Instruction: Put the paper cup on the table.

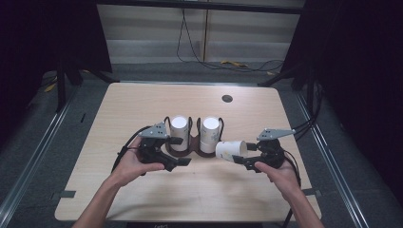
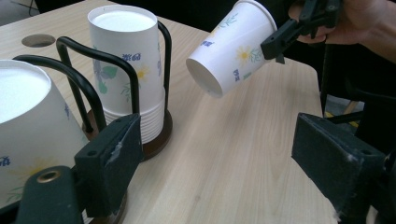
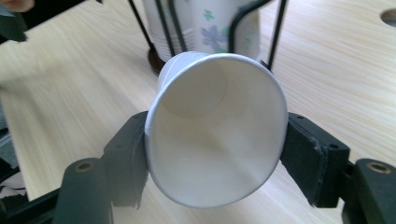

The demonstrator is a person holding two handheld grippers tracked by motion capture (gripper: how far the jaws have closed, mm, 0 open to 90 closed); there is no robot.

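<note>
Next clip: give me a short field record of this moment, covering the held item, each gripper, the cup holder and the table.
held item: paper cup, lying sideways above the table, mouth toward the right gripper's camera
right gripper: shut on the paper cup near its rim, one jaw on each side
left gripper: open, nothing between the jaws, next to the left stack
cup holder: dark wire double rack, two stacks of upside-down cups
left stack: in the rack
right stack: in the rack, flower print
table: light wood, round hole near far edge

One loose paper cup [image 1: 231, 150], two cup stacks [image 1: 179, 133] in one holder [image 1: 195, 151], two grippers [image 1: 161, 149], one table [image 1: 142, 104].
</note>
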